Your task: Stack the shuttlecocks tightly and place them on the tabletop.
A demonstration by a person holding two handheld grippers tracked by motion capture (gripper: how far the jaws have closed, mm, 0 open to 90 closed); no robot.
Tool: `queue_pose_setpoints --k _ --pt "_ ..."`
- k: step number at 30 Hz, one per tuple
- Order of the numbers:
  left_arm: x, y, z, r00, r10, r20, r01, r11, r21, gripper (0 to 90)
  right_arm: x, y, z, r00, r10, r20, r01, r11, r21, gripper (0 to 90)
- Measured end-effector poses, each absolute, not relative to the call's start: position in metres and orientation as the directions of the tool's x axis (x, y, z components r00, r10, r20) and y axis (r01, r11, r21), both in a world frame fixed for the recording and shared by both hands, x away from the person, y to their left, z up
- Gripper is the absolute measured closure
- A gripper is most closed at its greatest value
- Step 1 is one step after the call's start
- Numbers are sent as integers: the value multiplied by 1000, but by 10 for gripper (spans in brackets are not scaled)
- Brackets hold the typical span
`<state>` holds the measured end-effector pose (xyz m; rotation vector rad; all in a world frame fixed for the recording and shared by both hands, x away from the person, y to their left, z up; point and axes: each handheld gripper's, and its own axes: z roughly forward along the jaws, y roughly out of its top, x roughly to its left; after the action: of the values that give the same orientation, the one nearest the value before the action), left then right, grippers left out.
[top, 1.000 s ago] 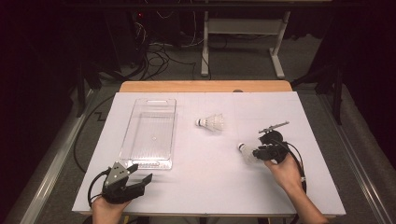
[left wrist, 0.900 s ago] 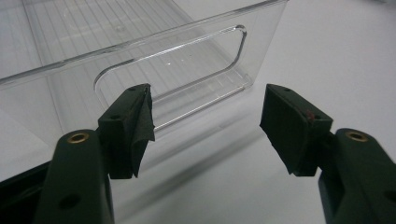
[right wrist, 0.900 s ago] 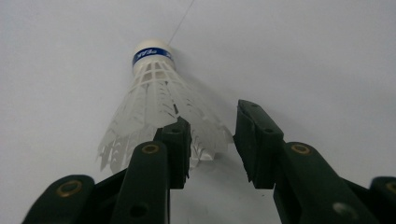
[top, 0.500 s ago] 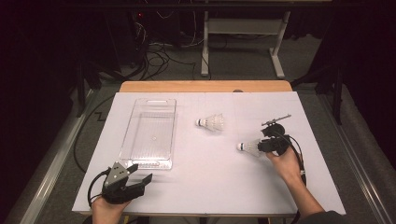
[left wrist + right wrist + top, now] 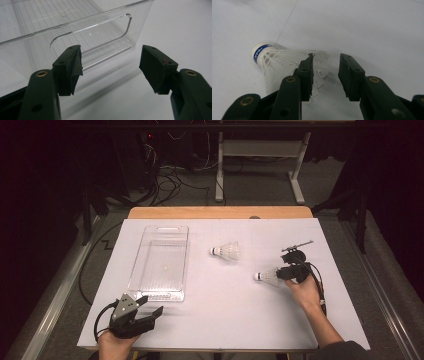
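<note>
My left gripper point(image 5: 150, 312) rests low on the white surface point(image 5: 225, 320), its fingers point(image 5: 72, 65) spread and empty, waiting just short of the clear plastic tray point(image 5: 160, 265) with its handle cut-out straight ahead; my right gripper point(image 5: 325, 75) has its fingers point(image 5: 305, 72) parted, not yet pinching; the near white shuttlecock with a blue-banded cork point(image 5: 277, 65) lies on its side, skirt edge reaching between them, cork pointing away; a second white shuttlecock point(image 5: 227, 251) lies well beyond, untouched.
</note>
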<state>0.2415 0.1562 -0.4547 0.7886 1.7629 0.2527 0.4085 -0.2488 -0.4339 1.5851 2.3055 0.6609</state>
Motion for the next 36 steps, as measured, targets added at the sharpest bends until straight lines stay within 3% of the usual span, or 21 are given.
queue_pose_setpoints --k 36 --pt "242 156 -455 -142 622 -770 381 752 537 355 401 -257 -429 -368 928 67 795 276 540 569"
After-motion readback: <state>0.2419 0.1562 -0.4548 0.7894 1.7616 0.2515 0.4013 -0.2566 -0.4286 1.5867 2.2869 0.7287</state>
